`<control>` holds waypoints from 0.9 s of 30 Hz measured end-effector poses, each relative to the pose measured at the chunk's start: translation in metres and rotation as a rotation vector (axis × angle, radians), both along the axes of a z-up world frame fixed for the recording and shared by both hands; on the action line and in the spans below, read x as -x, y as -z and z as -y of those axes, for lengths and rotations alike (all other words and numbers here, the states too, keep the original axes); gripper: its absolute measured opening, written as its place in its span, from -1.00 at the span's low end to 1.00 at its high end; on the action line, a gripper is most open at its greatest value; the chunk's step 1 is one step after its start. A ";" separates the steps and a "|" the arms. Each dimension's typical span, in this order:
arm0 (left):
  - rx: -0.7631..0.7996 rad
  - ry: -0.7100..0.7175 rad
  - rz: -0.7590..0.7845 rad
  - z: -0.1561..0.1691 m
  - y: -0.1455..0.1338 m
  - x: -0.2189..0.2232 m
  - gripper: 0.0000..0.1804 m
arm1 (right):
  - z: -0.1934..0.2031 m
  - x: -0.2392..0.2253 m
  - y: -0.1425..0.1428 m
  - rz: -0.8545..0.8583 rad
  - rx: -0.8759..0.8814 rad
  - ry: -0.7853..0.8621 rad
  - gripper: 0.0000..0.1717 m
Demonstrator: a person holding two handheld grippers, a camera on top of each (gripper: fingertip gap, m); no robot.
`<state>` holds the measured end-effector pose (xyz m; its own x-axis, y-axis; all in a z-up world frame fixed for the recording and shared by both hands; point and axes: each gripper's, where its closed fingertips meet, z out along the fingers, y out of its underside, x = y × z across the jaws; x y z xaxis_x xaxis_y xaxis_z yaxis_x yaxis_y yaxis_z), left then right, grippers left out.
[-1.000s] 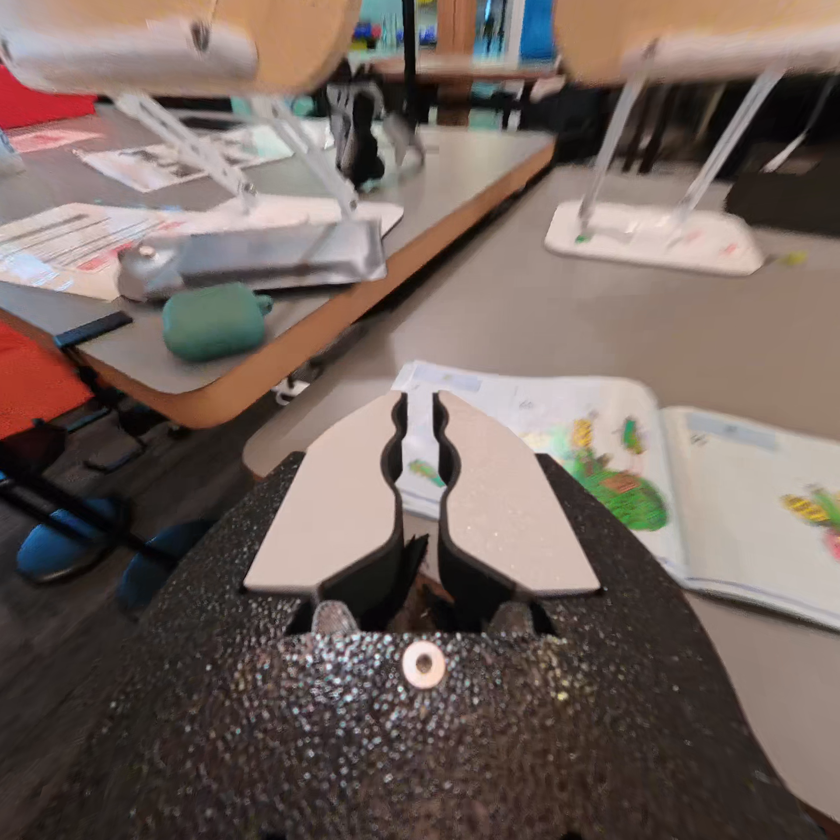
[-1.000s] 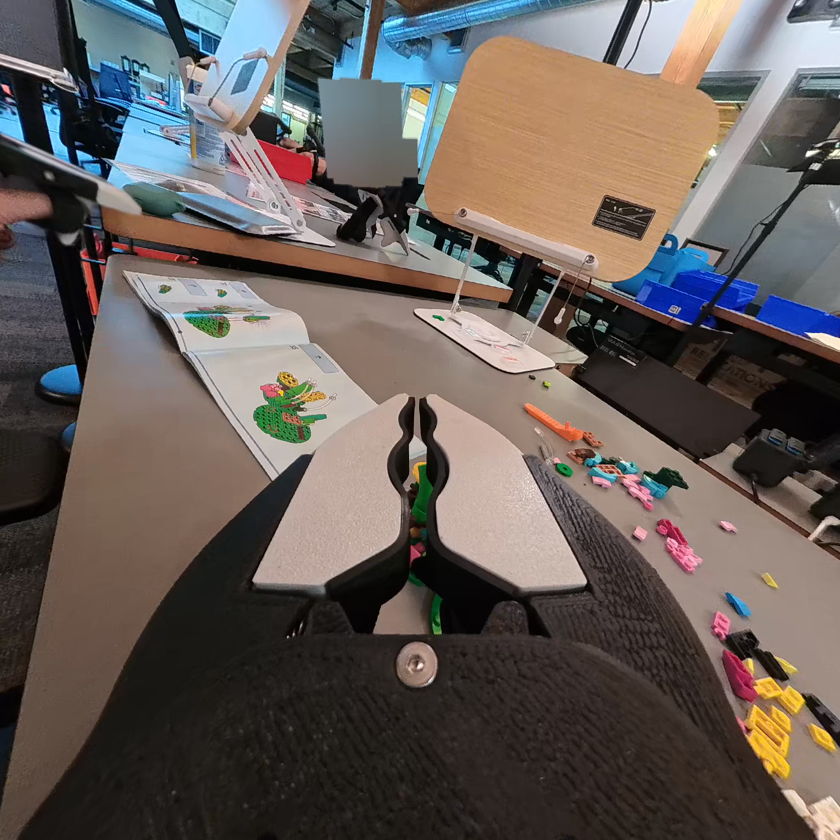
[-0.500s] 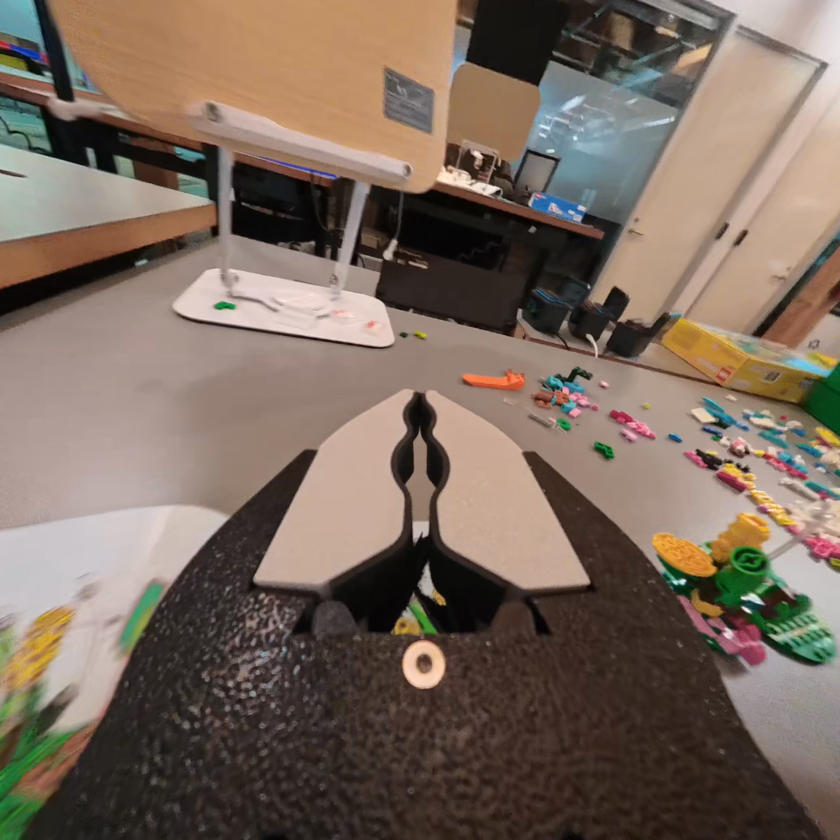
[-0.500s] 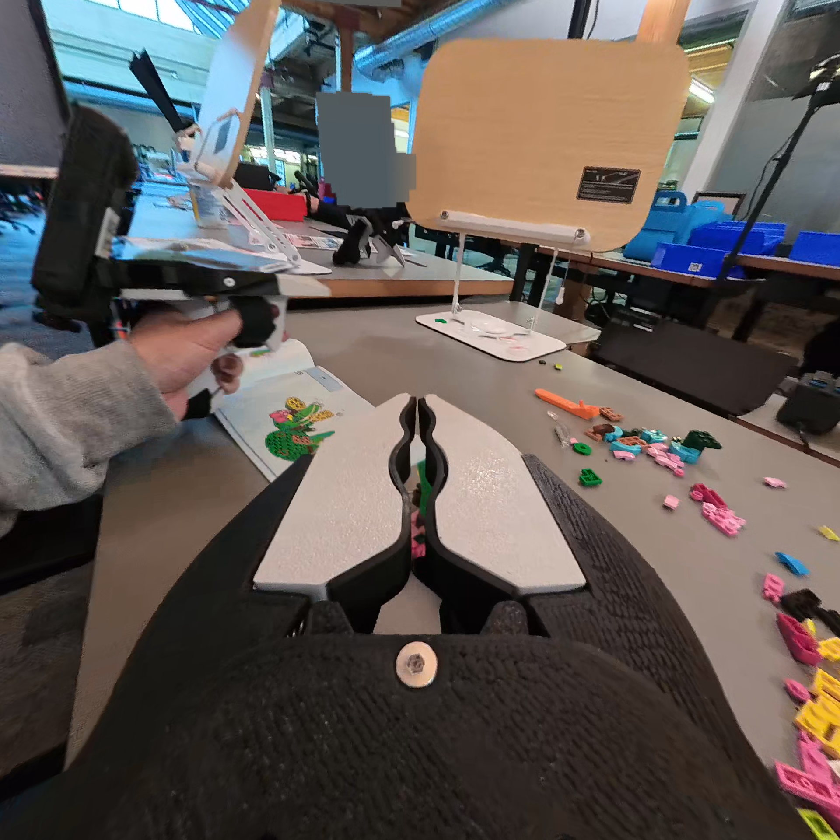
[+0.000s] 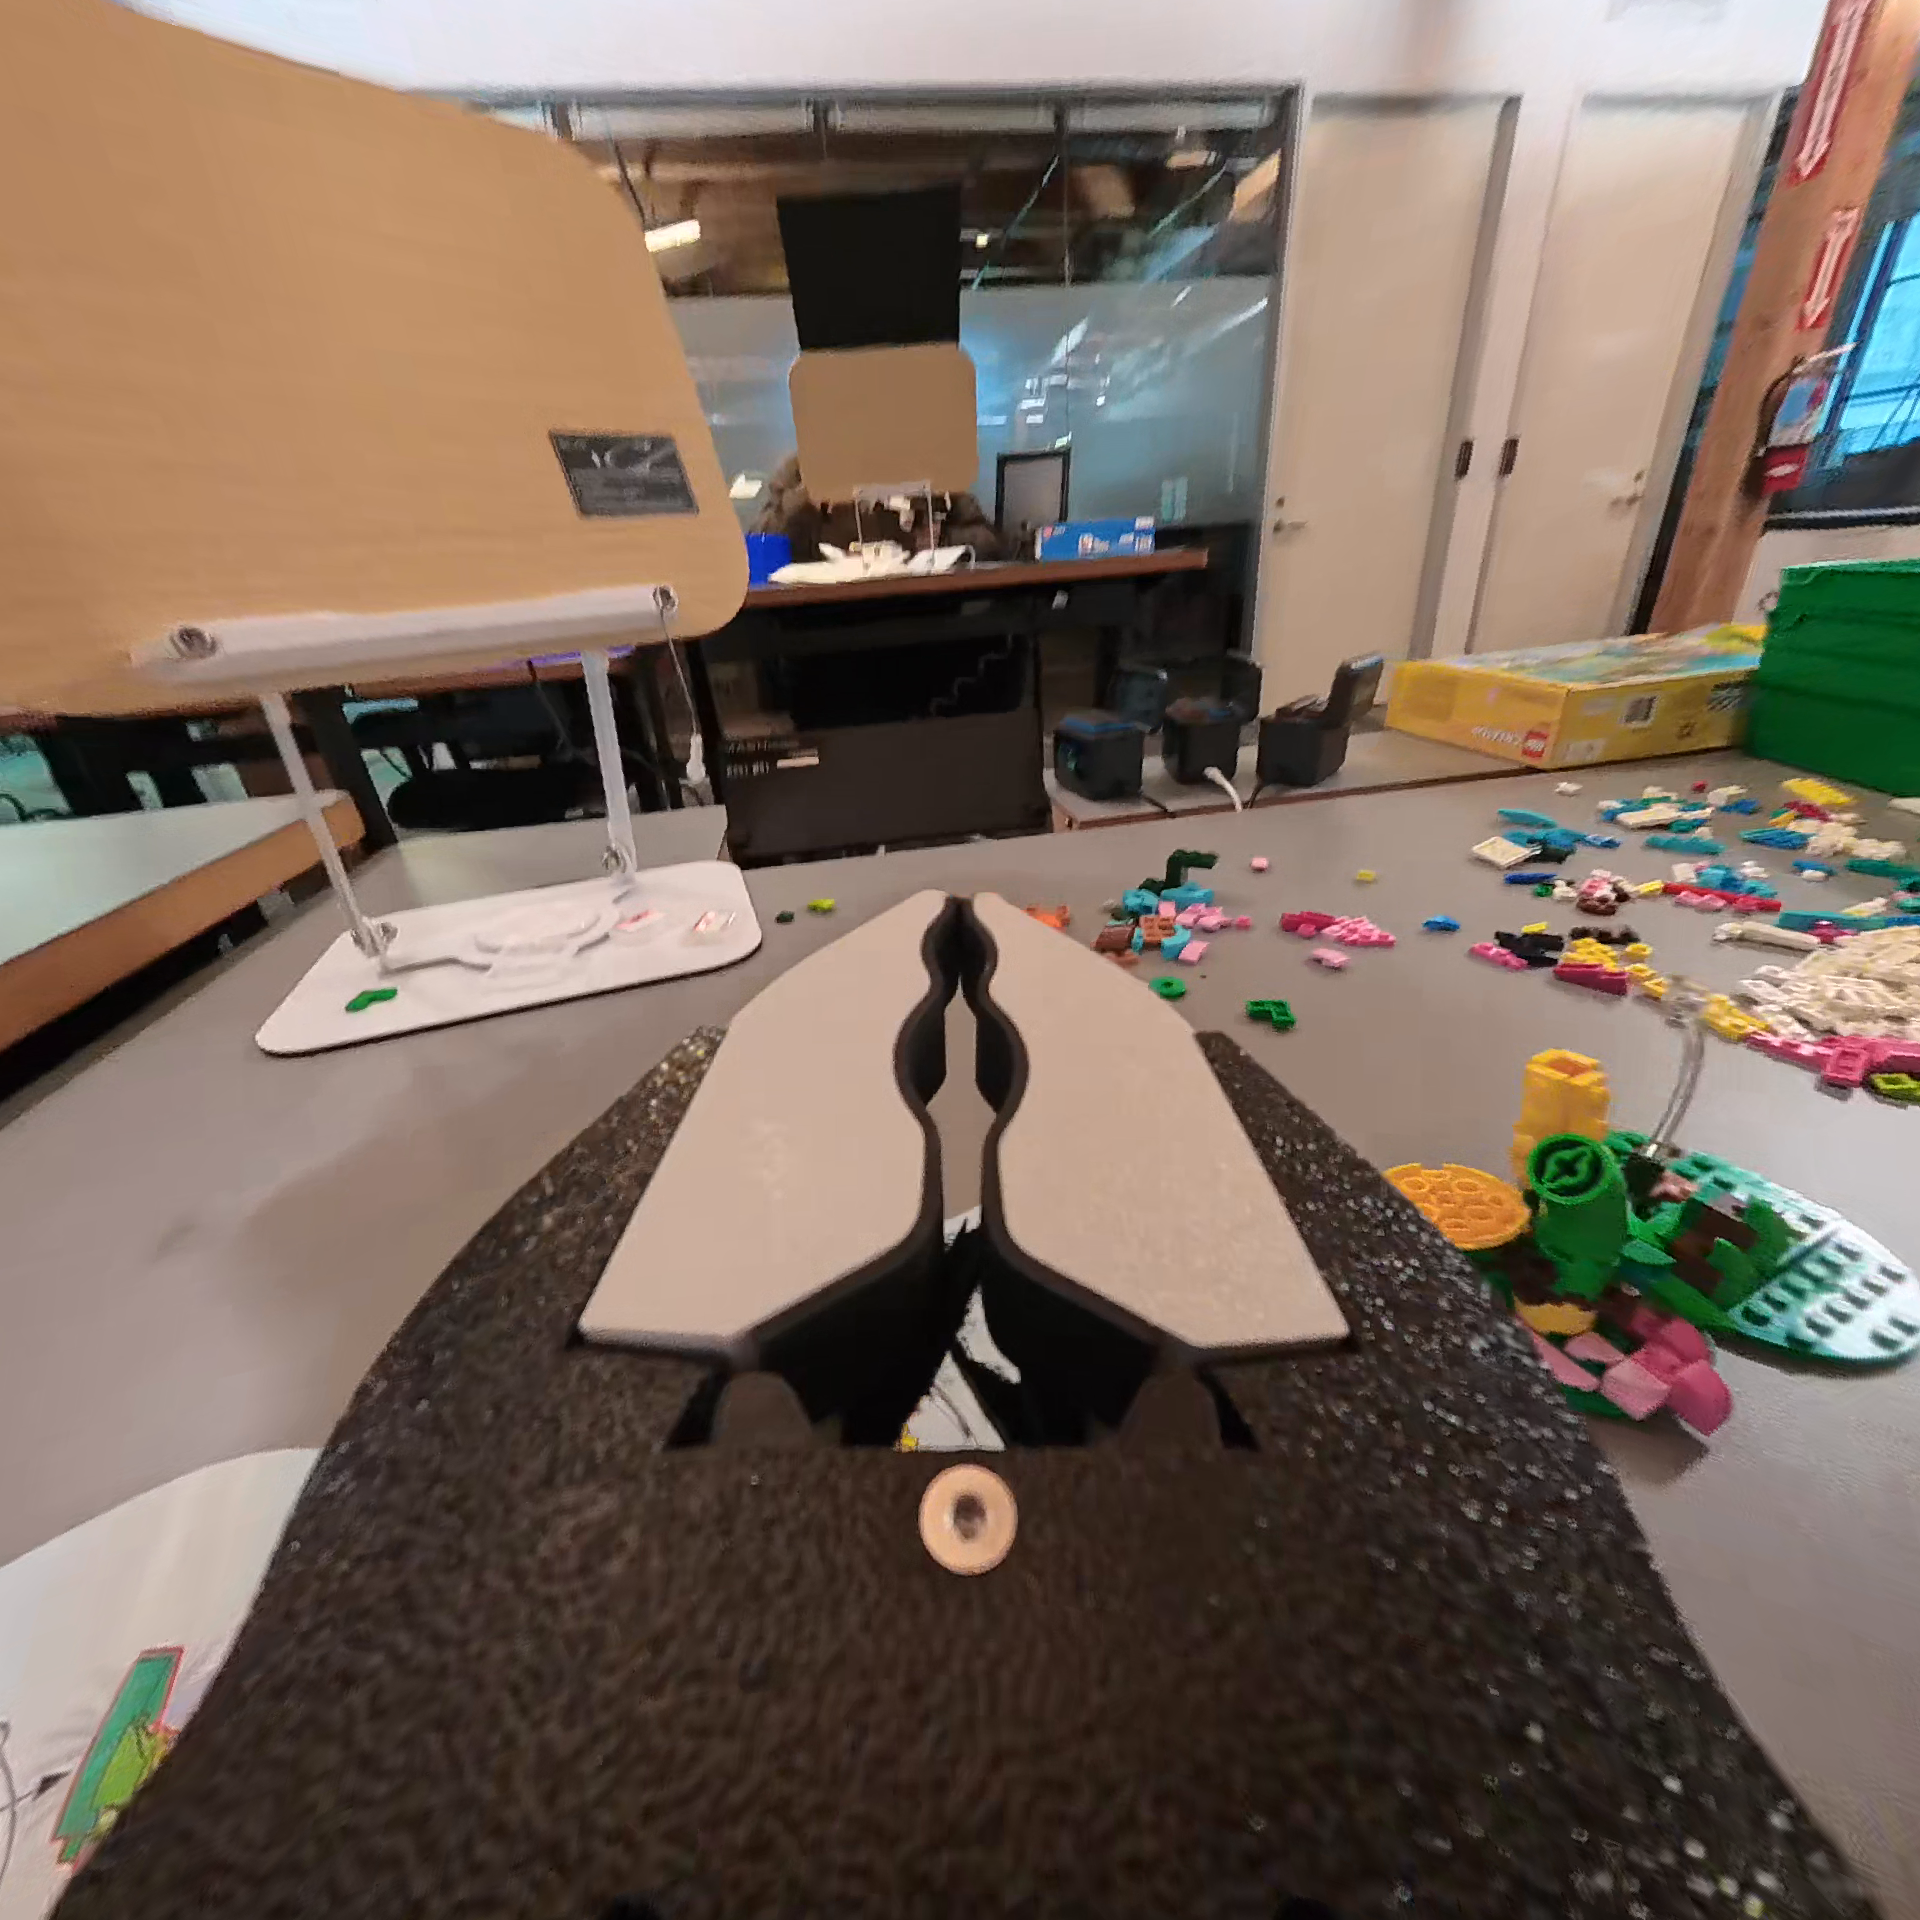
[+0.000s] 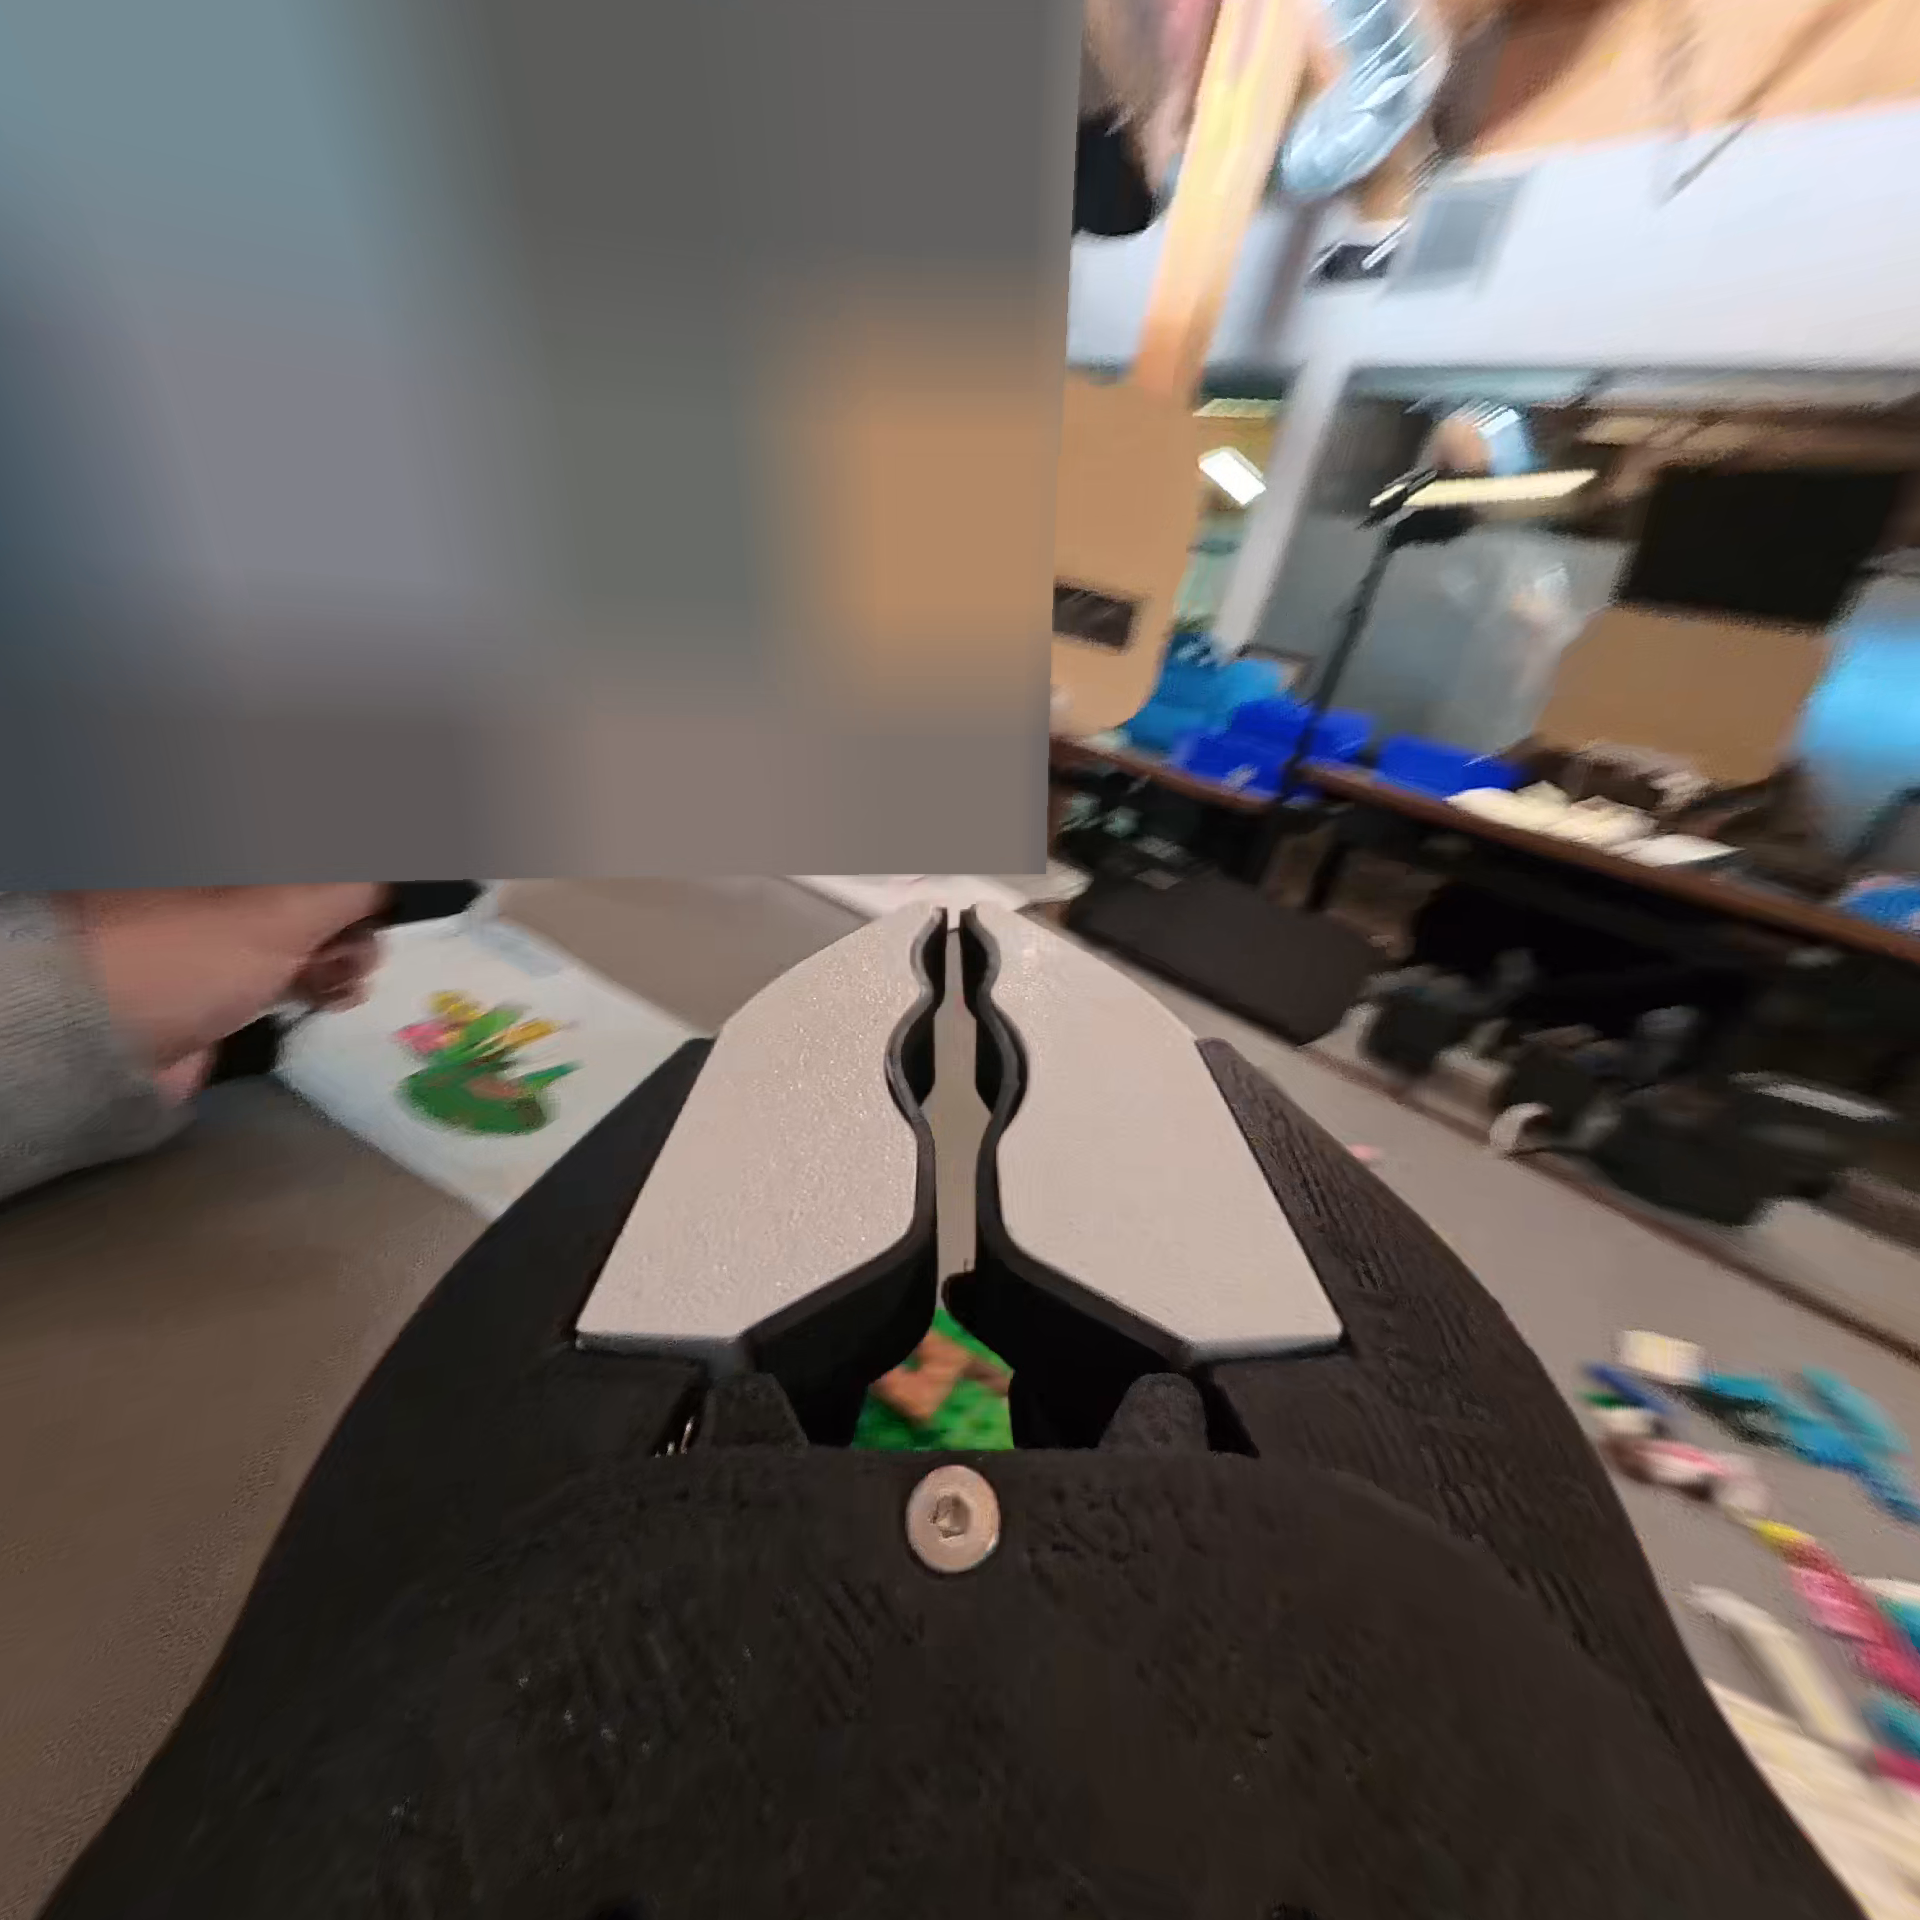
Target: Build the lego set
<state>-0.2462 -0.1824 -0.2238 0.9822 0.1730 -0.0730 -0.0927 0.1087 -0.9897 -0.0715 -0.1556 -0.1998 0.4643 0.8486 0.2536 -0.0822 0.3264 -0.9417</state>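
Both hand-held grippers are held closed and empty above the grey worktop point(image 5: 312, 1195).
The left hand-held gripper point(image 5: 961, 909) is seen left of the green brick model point(image 5: 1621, 1247); the model is judged light, stiff and fragile, best taken by its base plate. The right hand-held gripper point(image 6: 954, 916) is seen above the model too.

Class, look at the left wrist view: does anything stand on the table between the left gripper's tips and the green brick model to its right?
Nothing visible does. The left gripper is shut and empty; only bare grey table shows between it and the green brick model.

Left hand-held gripper point(image 5: 960, 914): fingertips together, nothing between them. Right hand-held gripper point(image 6: 953, 920): fingertips nearly touching, likewise bare. Person's left hand point(image 6: 223, 987) visible.
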 end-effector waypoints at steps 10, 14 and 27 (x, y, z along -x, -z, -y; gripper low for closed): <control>-0.007 0.108 -0.068 -0.008 -0.001 -0.022 -1.00 | -0.037 -0.121 0.033 0.526 0.013 0.003 -0.79; -0.015 0.131 -0.035 -0.006 0.000 -0.022 -1.00 | -0.028 -0.161 0.091 0.795 0.220 -0.065 -0.70; 0.004 0.157 0.014 -0.010 0.006 -0.022 -1.00 | -0.029 -0.214 0.130 0.904 0.391 -0.090 -0.77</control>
